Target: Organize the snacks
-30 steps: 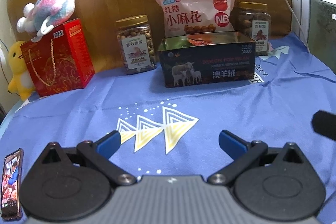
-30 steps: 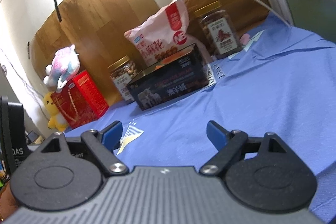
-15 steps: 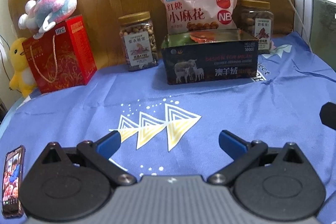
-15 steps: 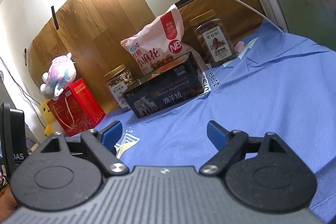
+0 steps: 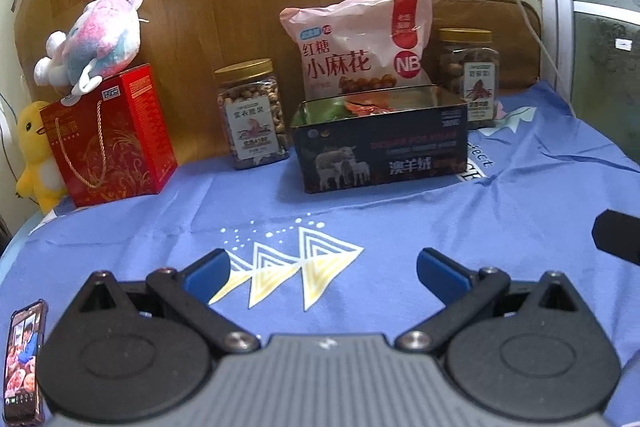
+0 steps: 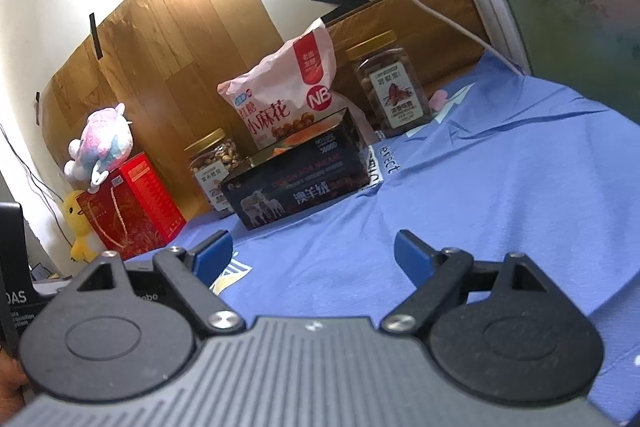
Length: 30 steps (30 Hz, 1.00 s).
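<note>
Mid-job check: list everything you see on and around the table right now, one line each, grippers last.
snack bag: 1, pink and red, upright behind the tin box
tin box: 1, dark, open, packets inside, centre back
nut jars: 2, clear with gold lids, one left and one right of the box
gift bag: 1, red, back left
plush toy: 1, pink and blue, on top of the gift bag
duck toy: 1, yellow, left of the gift bag
phone: 1, screen lit, near left edge
tablecloth: 1, blue, covers the table
left gripper: open, empty
right gripper: open, empty
</note>
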Each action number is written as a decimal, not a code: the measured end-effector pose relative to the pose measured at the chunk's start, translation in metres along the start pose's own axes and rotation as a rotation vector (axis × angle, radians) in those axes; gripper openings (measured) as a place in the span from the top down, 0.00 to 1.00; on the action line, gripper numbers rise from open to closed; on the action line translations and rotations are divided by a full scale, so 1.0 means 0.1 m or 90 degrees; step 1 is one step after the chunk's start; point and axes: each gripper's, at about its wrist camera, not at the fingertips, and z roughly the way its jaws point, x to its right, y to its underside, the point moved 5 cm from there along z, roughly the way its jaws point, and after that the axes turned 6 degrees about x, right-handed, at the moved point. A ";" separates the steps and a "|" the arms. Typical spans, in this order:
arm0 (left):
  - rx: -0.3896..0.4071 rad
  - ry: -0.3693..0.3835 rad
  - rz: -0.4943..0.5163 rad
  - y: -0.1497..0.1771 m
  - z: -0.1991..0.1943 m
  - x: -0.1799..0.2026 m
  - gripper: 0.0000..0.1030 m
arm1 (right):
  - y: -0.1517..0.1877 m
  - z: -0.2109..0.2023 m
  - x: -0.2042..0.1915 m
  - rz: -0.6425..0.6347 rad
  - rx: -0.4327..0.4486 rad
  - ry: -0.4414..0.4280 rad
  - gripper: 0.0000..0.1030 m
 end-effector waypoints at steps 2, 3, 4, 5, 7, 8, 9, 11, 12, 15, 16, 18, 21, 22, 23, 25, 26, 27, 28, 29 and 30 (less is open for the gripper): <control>-0.002 0.006 -0.002 0.01 -0.02 0.01 0.00 | 0.00 -0.02 -0.01 -0.005 0.000 0.000 0.13; -0.005 0.010 -0.003 0.01 -0.03 0.02 0.00 | 0.00 -0.02 -0.01 -0.007 -0.001 0.001 0.13; -0.007 0.014 -0.004 0.01 -0.03 0.02 0.00 | 0.00 -0.03 -0.02 -0.009 0.000 0.000 0.13; -0.009 0.016 -0.006 0.01 -0.04 0.02 0.00 | 0.01 -0.03 -0.03 -0.010 0.001 0.000 0.13; -0.008 0.017 -0.009 0.00 -0.06 0.00 0.00 | 0.01 -0.03 -0.04 -0.010 0.002 -0.002 0.13; -0.006 0.015 -0.011 0.00 -0.07 -0.01 0.00 | 0.00 -0.03 -0.03 -0.009 0.002 -0.003 0.13; -0.004 0.011 -0.012 0.00 -0.08 -0.02 0.00 | 0.00 -0.03 -0.03 -0.009 0.002 -0.003 0.13; -0.002 0.007 -0.014 -0.01 -0.09 -0.04 0.00 | 0.01 -0.03 -0.03 -0.008 0.002 -0.004 0.13; -0.003 0.006 -0.015 -0.01 -0.09 -0.05 0.00 | 0.01 -0.03 -0.03 -0.009 0.002 -0.004 0.13; -0.009 0.011 -0.019 0.00 -0.07 -0.05 0.00 | 0.01 -0.03 -0.03 -0.008 0.001 -0.004 0.13; -0.011 0.012 -0.018 0.01 -0.07 -0.04 0.00 | 0.01 -0.02 -0.03 -0.008 0.000 -0.005 0.13; -0.012 0.014 -0.012 0.02 -0.07 -0.02 0.00 | 0.02 -0.02 -0.04 -0.008 -0.001 -0.005 0.13; -0.009 0.015 -0.008 0.02 -0.07 -0.01 0.00 | 0.02 -0.02 -0.03 -0.008 0.000 -0.004 0.13; -0.008 0.014 -0.009 0.01 -0.07 -0.01 0.00 | 0.02 -0.02 -0.03 -0.006 0.000 -0.004 0.13; -0.007 0.014 -0.009 0.01 -0.07 -0.01 0.00 | 0.02 -0.03 -0.03 -0.005 0.000 -0.003 0.13; -0.006 0.013 -0.011 0.01 -0.07 -0.01 0.00 | 0.02 -0.02 -0.02 -0.003 0.000 -0.003 0.13; -0.006 0.013 -0.013 0.01 -0.06 -0.01 0.00 | 0.02 -0.02 -0.01 -0.003 -0.001 -0.003 0.13; -0.008 0.013 -0.015 0.02 -0.06 -0.01 0.00 | 0.02 -0.02 -0.01 -0.002 -0.003 -0.003 0.13; -0.010 0.014 -0.017 0.02 -0.06 -0.02 0.00 | 0.03 -0.02 -0.01 -0.001 -0.005 -0.004 0.13; -0.011 0.013 -0.018 0.02 -0.05 -0.02 0.00 | 0.03 -0.02 -0.01 0.000 -0.005 -0.004 0.13; -0.011 0.012 -0.018 0.02 -0.05 -0.02 0.00 | 0.03 -0.02 -0.01 -0.001 -0.005 -0.004 0.13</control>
